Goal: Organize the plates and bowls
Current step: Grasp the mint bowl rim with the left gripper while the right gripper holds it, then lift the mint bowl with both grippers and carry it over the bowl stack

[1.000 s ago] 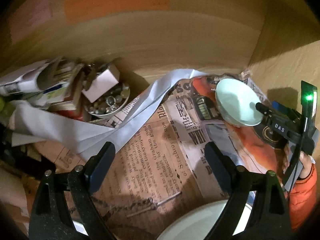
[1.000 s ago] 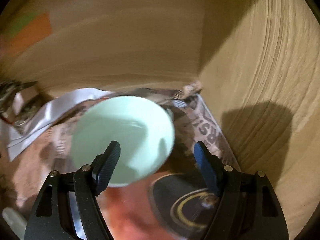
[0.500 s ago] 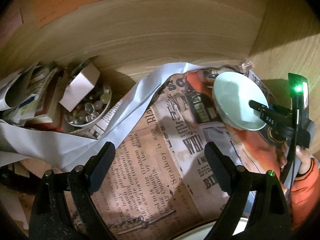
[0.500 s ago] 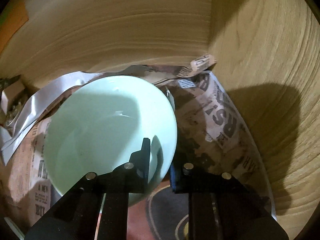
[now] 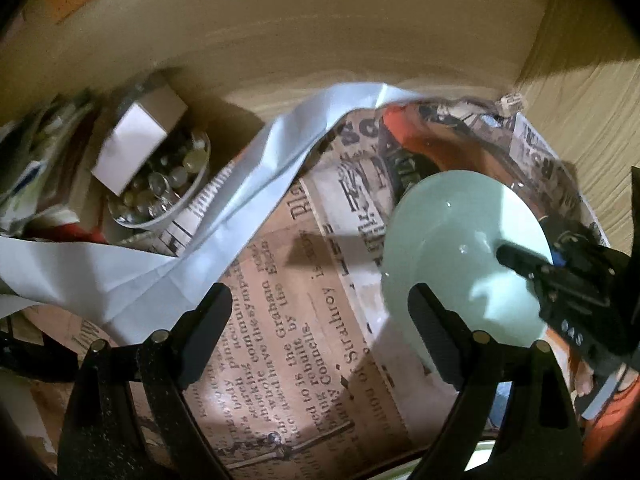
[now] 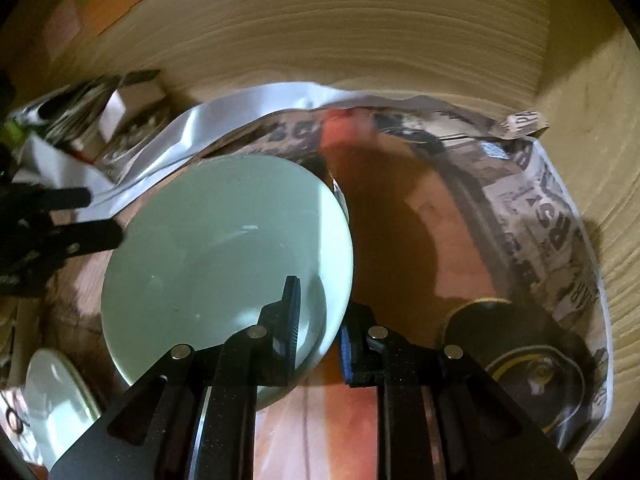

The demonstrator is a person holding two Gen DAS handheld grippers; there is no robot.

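A pale green bowl is tilted above the newspaper-lined shelf floor, and my right gripper is shut on its near rim, one finger inside and one outside. In the left wrist view the same bowl is at the right, with the right gripper coming in from the right edge. My left gripper hovers over the newspaper with its jaws wide and closing a little. Nothing is pressed between them, though its right finger overlaps the bowl's left edge. A second pale dish lies at the lower left.
A glass bowl of marbles with a small white box on it sits at the back left among papers. A crumpled white paper strip crosses the newspaper. Wooden walls close the back and the right.
The right gripper went from open around the bowl to shut on its rim. The bowl now sits nearer the left gripper, which has come lower over the newspaper.
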